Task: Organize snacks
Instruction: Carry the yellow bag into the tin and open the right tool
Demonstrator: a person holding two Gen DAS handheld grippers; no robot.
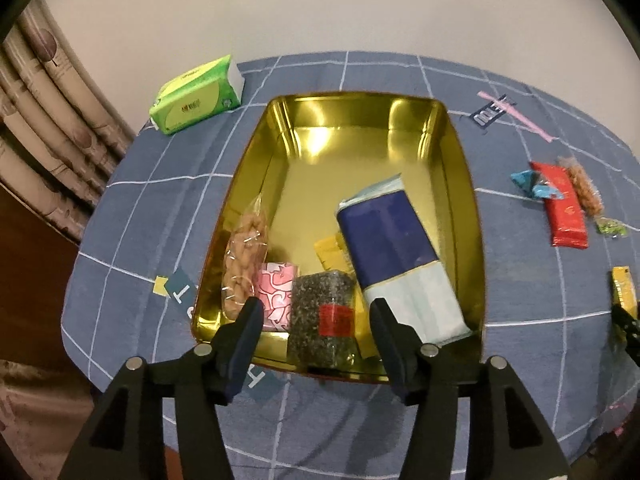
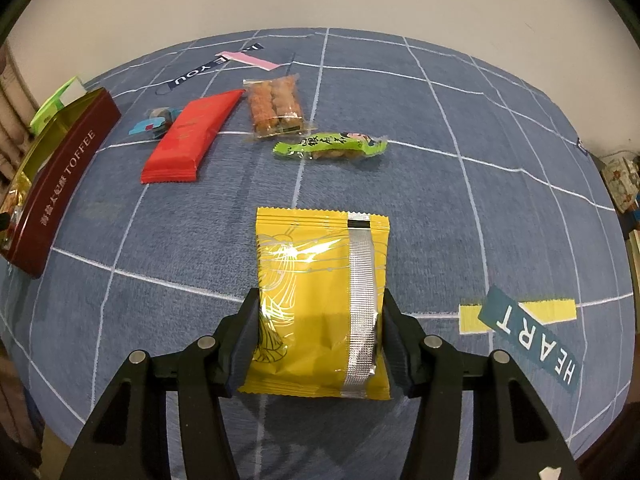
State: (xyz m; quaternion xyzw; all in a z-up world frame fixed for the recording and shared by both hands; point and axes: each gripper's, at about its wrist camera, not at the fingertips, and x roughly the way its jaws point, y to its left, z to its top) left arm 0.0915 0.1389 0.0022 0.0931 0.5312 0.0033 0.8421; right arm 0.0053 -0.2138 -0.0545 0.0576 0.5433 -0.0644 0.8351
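Each claw — matte black plastic, dark-blue pads, silver pivot pins.

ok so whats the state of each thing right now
left gripper: open, holds nothing
right gripper: shut on yellow packet
gold tin: lid off, partly filled
blue-and-white pack: tilted inside tin
red packet: flat on cloth, outside tin
green packet: flat on cloth

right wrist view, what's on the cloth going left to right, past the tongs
toffee tin → red packet → clear pack of orange snacks → green wrapped snack
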